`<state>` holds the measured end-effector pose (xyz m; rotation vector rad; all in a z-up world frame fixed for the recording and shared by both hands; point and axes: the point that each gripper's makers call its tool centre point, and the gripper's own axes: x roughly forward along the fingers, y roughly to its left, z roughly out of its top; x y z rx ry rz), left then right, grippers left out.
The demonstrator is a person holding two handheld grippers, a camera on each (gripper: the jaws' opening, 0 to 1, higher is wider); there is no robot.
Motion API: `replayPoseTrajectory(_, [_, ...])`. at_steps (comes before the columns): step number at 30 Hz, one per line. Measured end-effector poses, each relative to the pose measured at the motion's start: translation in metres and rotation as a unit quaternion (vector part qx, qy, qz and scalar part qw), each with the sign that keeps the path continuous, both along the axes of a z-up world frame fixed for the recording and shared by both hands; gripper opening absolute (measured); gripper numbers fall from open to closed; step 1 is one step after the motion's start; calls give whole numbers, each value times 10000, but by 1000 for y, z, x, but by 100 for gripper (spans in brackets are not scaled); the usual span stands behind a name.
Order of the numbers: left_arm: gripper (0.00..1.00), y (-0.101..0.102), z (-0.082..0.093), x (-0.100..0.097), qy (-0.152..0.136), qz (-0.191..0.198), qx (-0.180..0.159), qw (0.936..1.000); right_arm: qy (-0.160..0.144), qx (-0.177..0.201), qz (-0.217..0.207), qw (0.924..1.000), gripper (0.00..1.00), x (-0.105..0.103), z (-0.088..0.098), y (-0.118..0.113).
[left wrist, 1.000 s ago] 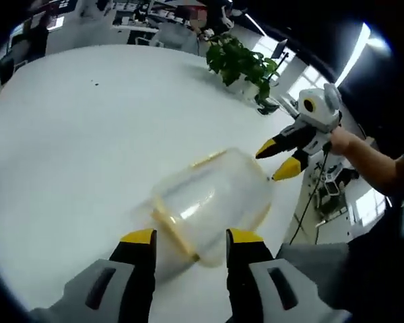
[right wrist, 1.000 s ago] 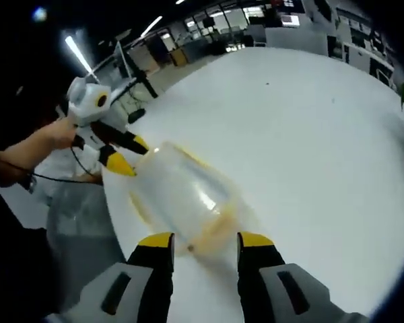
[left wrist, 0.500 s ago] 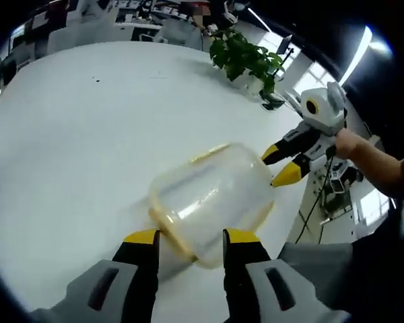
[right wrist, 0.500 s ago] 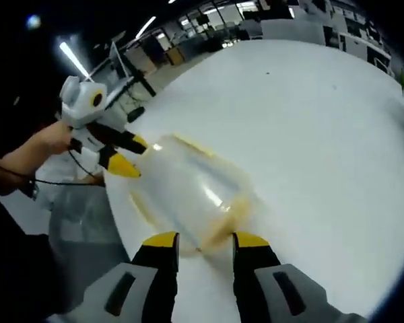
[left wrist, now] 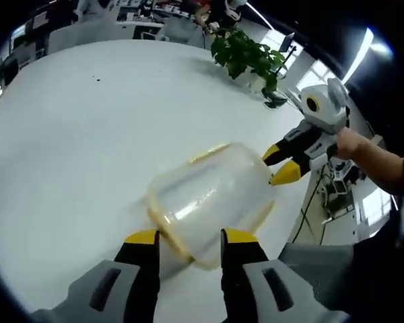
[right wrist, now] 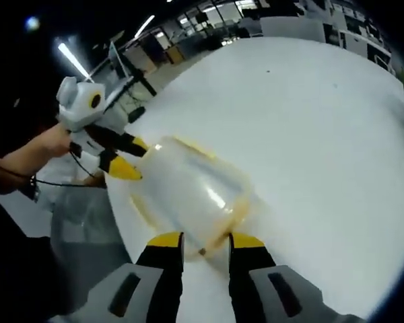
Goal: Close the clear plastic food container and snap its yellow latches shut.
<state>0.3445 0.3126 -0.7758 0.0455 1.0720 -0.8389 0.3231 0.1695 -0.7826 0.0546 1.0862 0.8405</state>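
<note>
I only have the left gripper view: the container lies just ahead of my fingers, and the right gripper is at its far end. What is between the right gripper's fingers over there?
Observer: In the right gripper view, the right gripper straddles that end of the clear container. A yellow band on the container lies just ahead of its fingers. I cannot tell whether they pinch it.
Operator: And how does my own gripper sit, seen from that side?
Observer: The left gripper has both yellow tips at the container's opposite end, one above the other. Contact is too blurred to confirm.
</note>
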Motion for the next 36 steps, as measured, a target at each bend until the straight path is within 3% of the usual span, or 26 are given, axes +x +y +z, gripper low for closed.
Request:
replayPoseTrajectory(6, [29,1,-1,1,145,55,-63,9999,-49,147,-224,9996,23,4,2,0])
replayPoseTrajectory(7, [29,-11,1,-3,351,110,-416,9985,-114,189,-158,9996,23,5,3,4])
replayPoseTrajectory(8, [28,-1,-2,4,246,17,-176,9995,-41,134,-135,9998,22,6,5,4])
replayPoseTrajectory(16, [31,5,-2,3,300,43,-218,9993,40,13,44,10000,24,9,7,5])
replayPoseTrajectory(19, [32,4,0,2,87,-53,-123,9999,73,-93,45,9999,24,10,8,6])
replayPoseTrajectory(23, [34,4,2,3,-75,-135,-23,9999,-108,-326,308,9989,24,10,11,6])
replayPoseTrajectory(27, [36,5,4,7,-375,-306,80,9988,-83,-308,311,9990,25,13,10,5])
replayPoseTrajectory(31, [37,4,6,7,-473,-370,154,9981,-81,-294,317,9990,25,13,10,4])
replayPoseTrajectory(36, [37,2,6,7,-621,-489,225,9966,-446,-609,813,9938,26,12,12,3])
